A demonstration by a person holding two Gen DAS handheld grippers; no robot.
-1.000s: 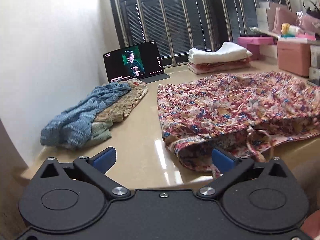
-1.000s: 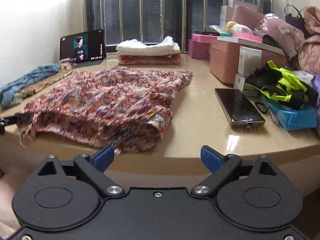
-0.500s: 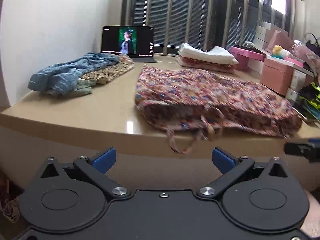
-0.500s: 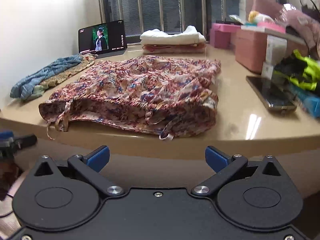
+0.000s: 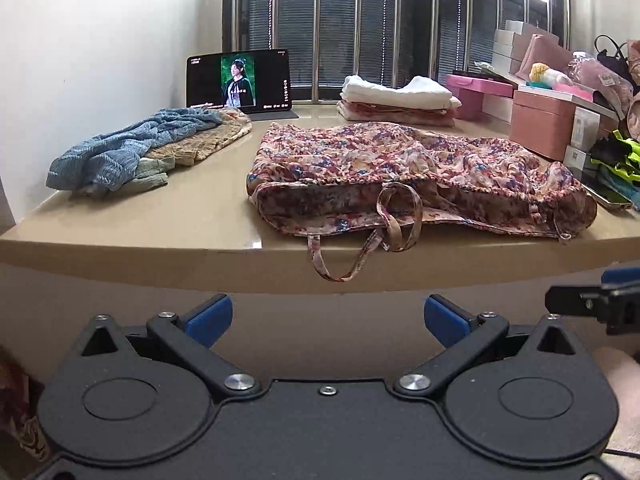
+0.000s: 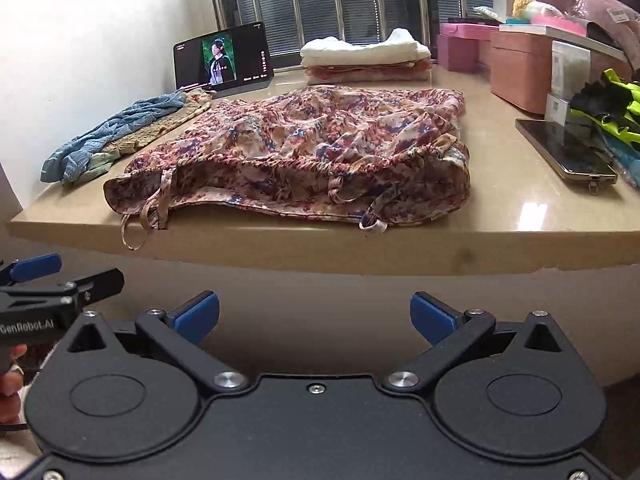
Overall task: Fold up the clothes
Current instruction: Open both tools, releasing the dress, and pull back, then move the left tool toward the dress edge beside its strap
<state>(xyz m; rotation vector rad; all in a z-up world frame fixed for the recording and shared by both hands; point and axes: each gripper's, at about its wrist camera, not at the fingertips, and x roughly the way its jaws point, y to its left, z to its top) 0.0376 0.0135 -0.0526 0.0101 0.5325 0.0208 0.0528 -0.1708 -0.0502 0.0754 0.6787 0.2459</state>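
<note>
Floral garment [image 5: 404, 172] lies spread on the beige counter [image 5: 192, 208] ahead of and above both grippers, near hem at the counter edge, a strap loop [image 5: 340, 256] hanging over it. Left gripper [image 5: 328, 314]: jaws apart, nothing between them, below the counter edge. Right gripper [image 6: 314, 312]: jaws just finished opening, wide apart, empty. Blue knit pile [image 5: 120, 152] ahead-left, folded stack [image 6: 364, 58] far ahead, probably two or three pieces; phone [image 6: 564, 148] ahead-right
</note>
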